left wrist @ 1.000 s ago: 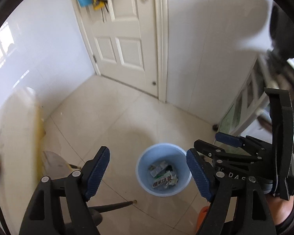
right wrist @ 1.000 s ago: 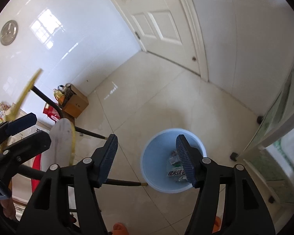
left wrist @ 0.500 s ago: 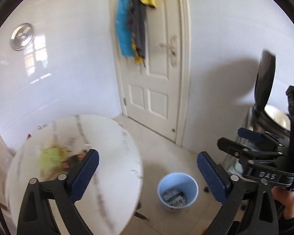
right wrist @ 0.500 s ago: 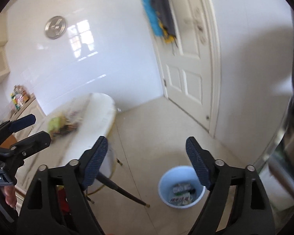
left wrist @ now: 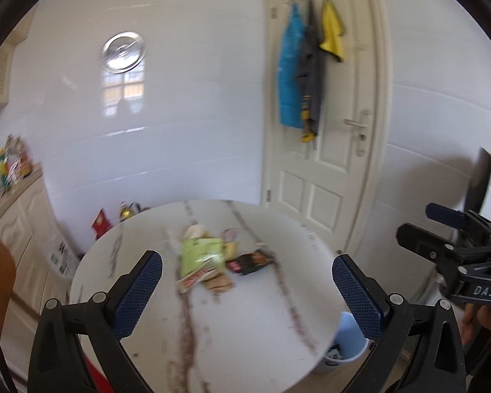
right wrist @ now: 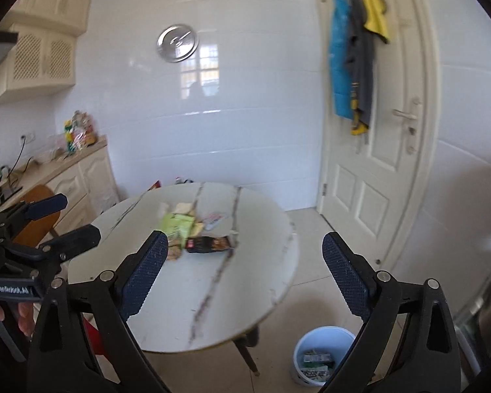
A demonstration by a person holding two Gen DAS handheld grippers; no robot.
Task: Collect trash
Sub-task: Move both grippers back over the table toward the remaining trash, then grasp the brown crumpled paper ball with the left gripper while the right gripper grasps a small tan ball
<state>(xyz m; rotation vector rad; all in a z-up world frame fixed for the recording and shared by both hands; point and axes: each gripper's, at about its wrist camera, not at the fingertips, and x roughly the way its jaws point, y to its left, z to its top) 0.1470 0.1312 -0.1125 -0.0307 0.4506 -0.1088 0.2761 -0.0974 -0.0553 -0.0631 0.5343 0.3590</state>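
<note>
A pile of trash lies on the round white marble table [left wrist: 245,311] [right wrist: 252,281]: a green wrapper [left wrist: 201,253] [right wrist: 176,224], a dark wrapper [left wrist: 252,262] [right wrist: 209,245] and some paper scraps. A light blue bin [right wrist: 320,353] with wrappers inside stands on the floor at the table's right; its rim shows in the left wrist view [left wrist: 352,344]. My left gripper [left wrist: 247,294] is open and empty, raised short of the pile. My right gripper [right wrist: 245,275] is open and empty, also above the table's near side.
A white door [left wrist: 327,150] [right wrist: 376,150] with hanging cloths stands at the back right. Cream cabinets [right wrist: 81,180] run along the left wall. A brown chair [right wrist: 36,213] stands left of the table. Tiled floor lies around the bin.
Both grippers have swung up from looking down into the bin to facing the table and its trash pile. Both stay open and empty.
</note>
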